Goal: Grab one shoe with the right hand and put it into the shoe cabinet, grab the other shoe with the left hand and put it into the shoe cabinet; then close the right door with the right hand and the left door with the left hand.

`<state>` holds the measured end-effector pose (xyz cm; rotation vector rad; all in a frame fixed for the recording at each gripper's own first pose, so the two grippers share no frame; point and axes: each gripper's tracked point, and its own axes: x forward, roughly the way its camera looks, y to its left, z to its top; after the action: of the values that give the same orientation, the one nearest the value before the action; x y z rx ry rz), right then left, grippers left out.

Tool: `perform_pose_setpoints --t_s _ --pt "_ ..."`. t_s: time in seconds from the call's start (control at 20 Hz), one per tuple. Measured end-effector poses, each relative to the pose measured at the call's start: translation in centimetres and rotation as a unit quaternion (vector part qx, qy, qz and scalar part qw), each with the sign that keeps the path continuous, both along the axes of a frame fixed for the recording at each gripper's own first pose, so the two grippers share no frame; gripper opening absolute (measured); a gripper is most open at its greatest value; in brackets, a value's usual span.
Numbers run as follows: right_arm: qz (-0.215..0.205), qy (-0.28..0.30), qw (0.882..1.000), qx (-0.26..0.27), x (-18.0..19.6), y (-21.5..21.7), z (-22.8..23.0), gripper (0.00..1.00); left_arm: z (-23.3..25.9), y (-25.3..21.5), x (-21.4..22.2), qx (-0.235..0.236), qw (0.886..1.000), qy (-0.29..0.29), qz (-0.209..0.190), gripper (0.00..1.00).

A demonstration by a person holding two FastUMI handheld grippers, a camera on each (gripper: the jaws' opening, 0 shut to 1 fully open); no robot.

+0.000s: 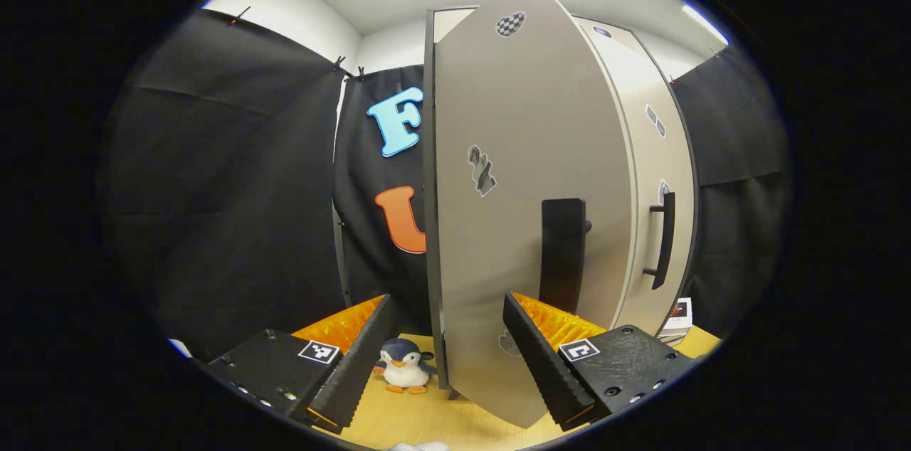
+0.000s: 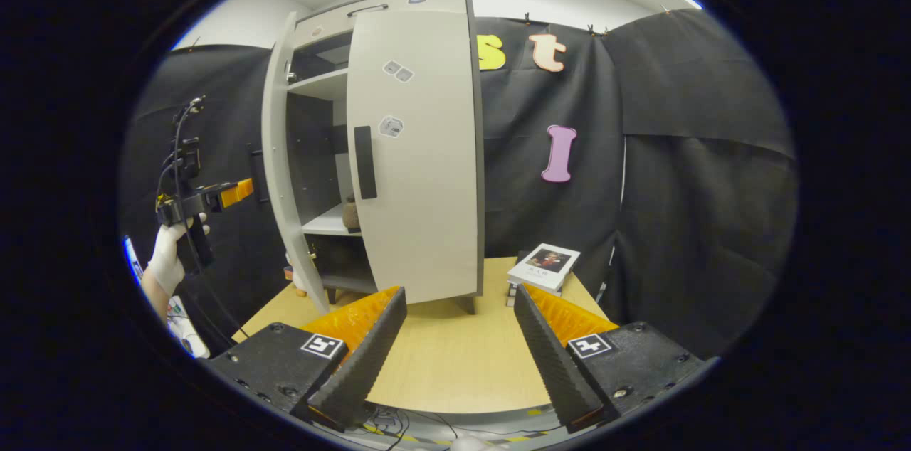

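The shoe cabinet point(image 2: 398, 152) is seen standing on the wooden table point(image 2: 455, 351), tall and pale. Its right door point(image 2: 416, 152) is judged to be shut or very nearly so, lying flat across the front, while the left door point(image 2: 281, 166) is swung partly open, so that the shelves behind it are exposed. In the left gripper view the outer face of the left door point(image 1: 527, 209) is presented close up, with its dark handle point(image 1: 562, 252) just beyond the left gripper point(image 1: 445, 358), whose jaws are spread wide with nothing between them. In the right gripper view the left gripper point(image 2: 213, 198) is seen held in a gloved hand point(image 2: 167, 252) beside the open door's edge. The right gripper point(image 2: 459, 351) is held back over the table, its jaws likewise spread and empty. A dark, rounded item on the middle shelf may be a shoe point(image 2: 351, 213), though it is too small for certainty; no shoe is seen on the table. The loading and the right door are therefore judged done, and the closing of the left door is left. A book point(image 2: 546, 266) and a toy penguin point(image 1: 406, 365) are set beside the cabinet.
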<state>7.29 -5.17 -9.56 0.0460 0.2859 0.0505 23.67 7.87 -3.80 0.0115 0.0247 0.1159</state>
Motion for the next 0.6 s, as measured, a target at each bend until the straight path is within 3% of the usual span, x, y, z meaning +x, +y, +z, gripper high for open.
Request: perform_pose_setpoints --t_s 0.25,0.6 --pt "-0.003 -0.018 1.000 0.006 0.1 0.0 1.3 0.99 0.6 -1.5 -2.3 0.009 1.000 0.001 -0.009 0.96" --pt "-0.014 -0.033 0.999 0.011 -0.3 0.5 1.9 0.99 0.0 -5.3 -9.0 0.006 0.999 0.017 -0.046 0.96"
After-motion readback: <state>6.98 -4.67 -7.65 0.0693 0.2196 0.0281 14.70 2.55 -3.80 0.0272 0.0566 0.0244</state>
